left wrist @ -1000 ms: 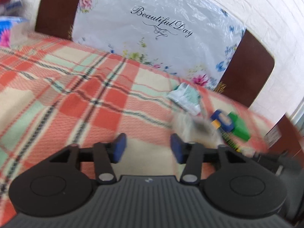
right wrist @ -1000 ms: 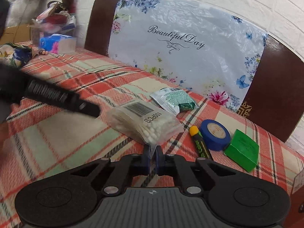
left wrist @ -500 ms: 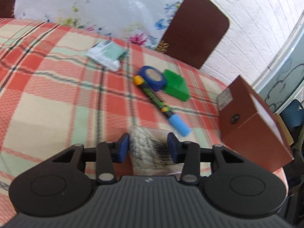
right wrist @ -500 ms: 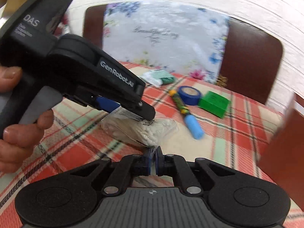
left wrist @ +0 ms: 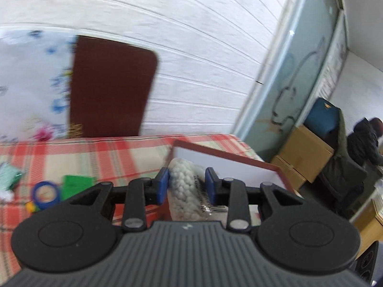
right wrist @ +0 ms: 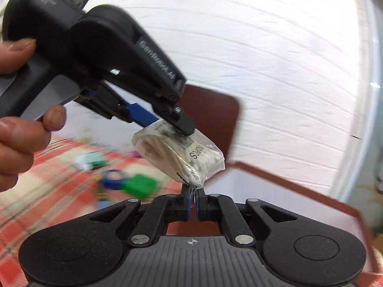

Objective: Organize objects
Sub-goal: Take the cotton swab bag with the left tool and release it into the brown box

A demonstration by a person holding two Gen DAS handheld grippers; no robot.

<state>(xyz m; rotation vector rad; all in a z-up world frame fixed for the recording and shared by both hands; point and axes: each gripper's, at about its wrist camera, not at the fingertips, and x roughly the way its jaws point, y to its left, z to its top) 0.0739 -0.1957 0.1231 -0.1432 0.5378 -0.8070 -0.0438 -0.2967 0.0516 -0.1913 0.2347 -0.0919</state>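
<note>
A clear bag of cotton swabs (left wrist: 184, 191) hangs in the air above the plaid cloth (left wrist: 119, 153). My left gripper (left wrist: 186, 181) has its blue pads on both sides of the bag, and its jaws are closing on it. In the right wrist view the same bag (right wrist: 182, 153) hangs from the left gripper (right wrist: 172, 124). My right gripper (right wrist: 192, 192) is shut on the bag's lower plastic edge. Just behind the bag stands a red-brown box (left wrist: 229, 161) with a white inside, its rim (right wrist: 299, 189) at the right.
On the cloth to the left lie a blue tape roll (left wrist: 45, 195), a green box (left wrist: 77, 183) and a green packet (left wrist: 8, 174). A brown headboard (left wrist: 110, 88) stands behind. Cardboard boxes (left wrist: 308, 153) and a person in a dark coat (left wrist: 363, 141) are off to the right.
The left gripper came in around the bag and closed on it. Both grippers lifted the bag off the cloth and carried it right, up to the red-brown box.
</note>
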